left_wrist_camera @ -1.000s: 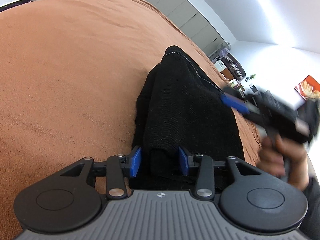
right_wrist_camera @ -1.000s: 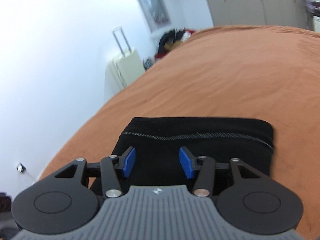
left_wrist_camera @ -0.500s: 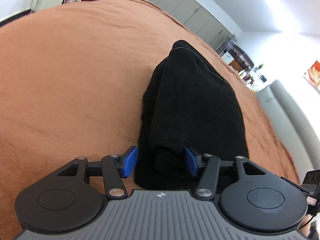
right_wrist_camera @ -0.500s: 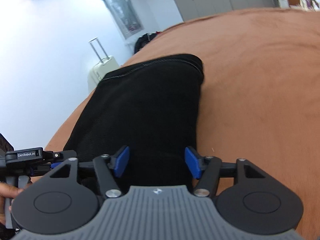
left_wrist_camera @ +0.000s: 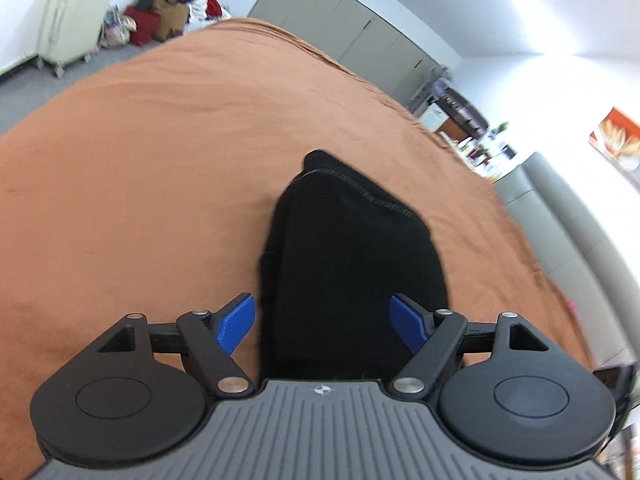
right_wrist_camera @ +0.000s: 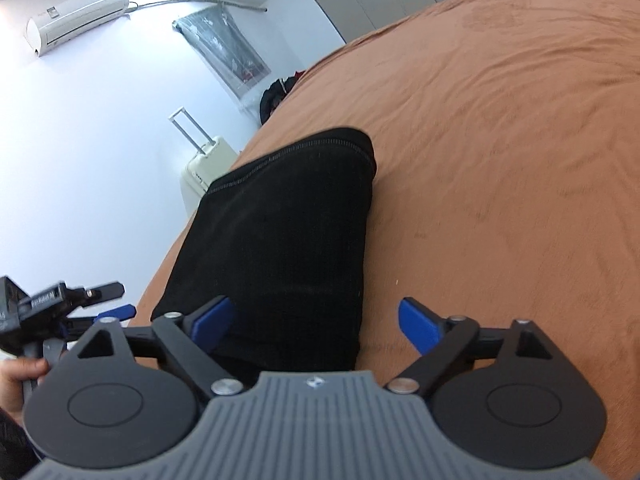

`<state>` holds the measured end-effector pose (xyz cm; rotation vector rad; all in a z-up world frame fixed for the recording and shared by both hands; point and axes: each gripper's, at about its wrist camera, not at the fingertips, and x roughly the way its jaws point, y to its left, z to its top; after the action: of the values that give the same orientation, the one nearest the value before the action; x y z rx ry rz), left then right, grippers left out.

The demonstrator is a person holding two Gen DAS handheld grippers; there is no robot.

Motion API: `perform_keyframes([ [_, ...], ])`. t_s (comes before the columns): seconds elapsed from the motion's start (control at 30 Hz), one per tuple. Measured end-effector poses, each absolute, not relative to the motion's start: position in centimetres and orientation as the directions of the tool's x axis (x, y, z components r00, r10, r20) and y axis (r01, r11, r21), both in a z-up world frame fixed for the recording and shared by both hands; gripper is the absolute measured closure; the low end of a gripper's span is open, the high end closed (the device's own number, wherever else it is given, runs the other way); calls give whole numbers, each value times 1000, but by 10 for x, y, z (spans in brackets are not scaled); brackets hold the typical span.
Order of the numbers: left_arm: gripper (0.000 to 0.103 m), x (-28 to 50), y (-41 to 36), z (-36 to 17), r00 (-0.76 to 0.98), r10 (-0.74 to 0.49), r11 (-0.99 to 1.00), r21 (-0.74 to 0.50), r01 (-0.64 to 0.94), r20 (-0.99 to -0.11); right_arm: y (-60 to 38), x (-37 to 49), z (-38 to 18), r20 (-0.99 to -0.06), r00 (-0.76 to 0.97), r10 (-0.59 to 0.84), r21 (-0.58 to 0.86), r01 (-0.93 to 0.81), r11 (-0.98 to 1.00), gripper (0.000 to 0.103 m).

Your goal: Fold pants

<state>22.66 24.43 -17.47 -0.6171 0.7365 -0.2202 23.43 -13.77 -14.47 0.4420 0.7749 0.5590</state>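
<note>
Both the left gripper (left_wrist_camera: 322, 322) and right gripper (right_wrist_camera: 316, 320) are spreading their fingers, releasing the folded black knit pants (right_wrist_camera: 288, 236), now lying compact on the rust-orange bed (right_wrist_camera: 500, 140); folding looks finished.

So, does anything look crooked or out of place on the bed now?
Nothing stands out. The black pants lie as a compact folded bundle on the orange bedspread, edges fairly even. Both the left gripper and right gripper are opening, pressing nothing.
</note>
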Motion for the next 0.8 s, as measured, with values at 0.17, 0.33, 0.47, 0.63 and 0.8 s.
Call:
perform_keyframes([
  [0.17, 6, 265, 250, -188, 695, -430, 777, -628, -40, -576, -144, 242, -141, -525, 585, 618, 551, -319, 771, 5],
  [0.33, 6, 298, 249, -218, 602, -488, 737, -668, -104, -632, -146, 245, -125, -529, 590, 610, 528, -334, 781, 5],
  [0.47, 6, 311, 242, -230, 564, -513, 734, -671, -101, -646, -146, 253, -121, -532, 597, 601, 523, -326, 787, 5],
  [0.63, 6, 325, 242, -245, 539, -563, 697, -710, -98, -627, -141, 273, -128, -554, 566, 611, 542, -312, 781, 5],
  [0.8, 0, 337, 245, -257, 513, -608, 670, -738, -79, -606, -133, 300, -141, -573, 507, 644, 587, -295, 754, 5],
])
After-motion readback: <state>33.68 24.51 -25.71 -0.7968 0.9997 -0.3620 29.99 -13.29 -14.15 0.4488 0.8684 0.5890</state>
